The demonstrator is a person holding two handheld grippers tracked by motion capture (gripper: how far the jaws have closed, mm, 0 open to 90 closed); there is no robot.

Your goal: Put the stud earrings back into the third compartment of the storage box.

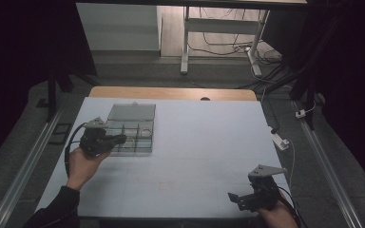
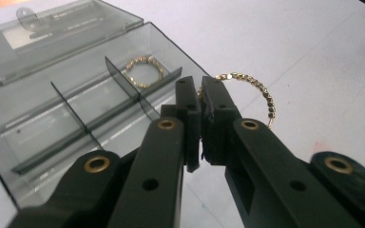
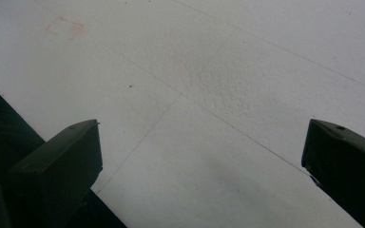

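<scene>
A clear grey compartment box (image 1: 132, 127) (image 2: 38, 95) lies open at the table's left rear, its lid folded back. One gold bead bracelet (image 2: 144, 71) lies in an end compartment. My left gripper (image 1: 120, 138) (image 2: 202, 92) is shut on a second gold bead bracelet (image 2: 256, 90), held just above the box's near corner; the loop sticks out to the right of the jaws. My right gripper (image 1: 235, 198) (image 3: 199, 156) stands open over bare white table near the front right edge, with nothing between its jaws.
The white table (image 1: 199, 142) has a wooden strip (image 1: 171, 92) along its far edge. A white desk frame (image 1: 218, 38) and floor cables (image 1: 275, 71) lie beyond. A faint red mark (image 3: 64, 27) shows on the table ahead of the right gripper.
</scene>
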